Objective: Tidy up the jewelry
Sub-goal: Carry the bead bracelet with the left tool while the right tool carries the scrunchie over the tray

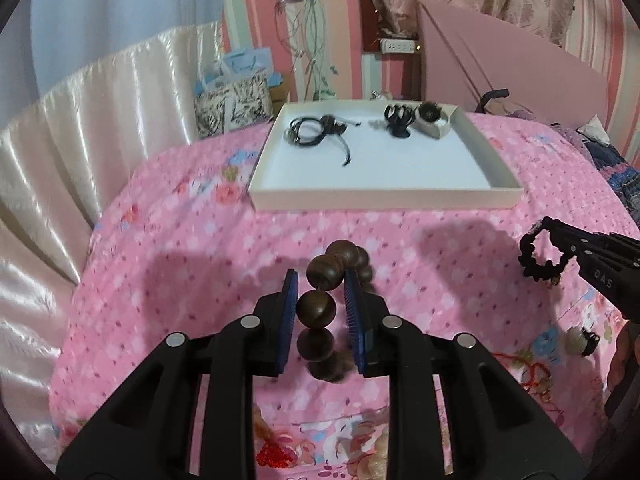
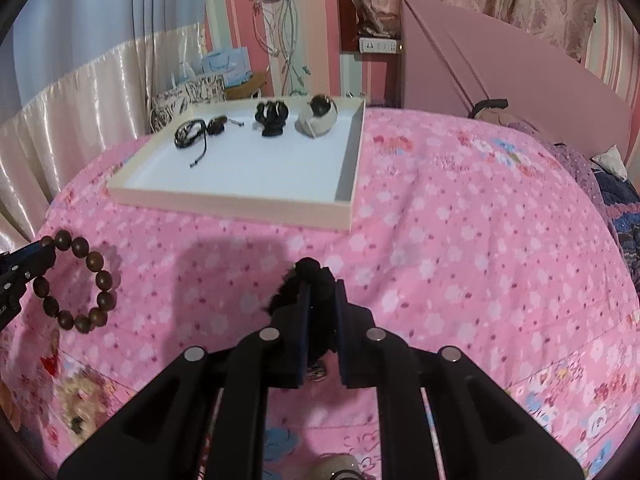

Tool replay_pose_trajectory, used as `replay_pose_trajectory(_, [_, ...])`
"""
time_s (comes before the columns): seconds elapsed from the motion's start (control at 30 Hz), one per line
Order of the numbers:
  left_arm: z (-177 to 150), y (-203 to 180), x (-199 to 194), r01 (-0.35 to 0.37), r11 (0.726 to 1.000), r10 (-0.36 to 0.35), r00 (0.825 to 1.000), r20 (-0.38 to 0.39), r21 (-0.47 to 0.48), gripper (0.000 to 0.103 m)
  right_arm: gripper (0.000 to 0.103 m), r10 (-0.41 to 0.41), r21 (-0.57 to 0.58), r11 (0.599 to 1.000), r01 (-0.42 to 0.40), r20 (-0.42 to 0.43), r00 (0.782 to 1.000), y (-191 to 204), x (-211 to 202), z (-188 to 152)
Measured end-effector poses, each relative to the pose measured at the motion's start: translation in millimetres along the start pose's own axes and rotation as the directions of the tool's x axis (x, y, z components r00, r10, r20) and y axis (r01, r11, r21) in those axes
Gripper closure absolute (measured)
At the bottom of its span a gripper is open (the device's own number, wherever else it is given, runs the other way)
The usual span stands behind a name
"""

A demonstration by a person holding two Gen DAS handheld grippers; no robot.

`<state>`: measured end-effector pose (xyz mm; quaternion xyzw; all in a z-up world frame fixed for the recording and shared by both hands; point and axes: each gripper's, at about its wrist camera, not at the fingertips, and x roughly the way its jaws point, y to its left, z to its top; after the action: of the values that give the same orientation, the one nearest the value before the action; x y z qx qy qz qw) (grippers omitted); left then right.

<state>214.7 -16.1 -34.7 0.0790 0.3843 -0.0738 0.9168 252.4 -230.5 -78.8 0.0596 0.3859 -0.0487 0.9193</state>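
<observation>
Gripping beads [image 1: 320, 284], left claw [image 1: 320, 280] narrowed.

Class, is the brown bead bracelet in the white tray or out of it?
Out. The bead bracelet hangs from the left gripper above the pink bedspread, short of the tray.

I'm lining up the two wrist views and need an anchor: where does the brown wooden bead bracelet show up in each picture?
Left wrist view: the wooden bead bracelet is at bottom centre, clamped between the left gripper pads.
Right wrist view: the same bracelet hangs at the left edge, above the pink bedspread.
Shared landmark: the white tray, beyond the bracelet in both views.
</observation>
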Motion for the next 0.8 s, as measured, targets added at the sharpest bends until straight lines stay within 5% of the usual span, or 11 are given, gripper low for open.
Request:
replay_pose_trajectory(0.43, [58,-11,-3,0.044,0.998,-0.046,0.998,0.040,0.036,0.085,0.092,0.016,0.010,1.000,-0.017,0.064,0.998,2,-4,68])
replay_pose_trajectory(0.8, [132,-19,50,0.116,0.993,-0.116,0.993,0.000,0.035,0.085,0.092,0.031,0.025,0.999,-0.031,0.032,0.999,16,55,133])
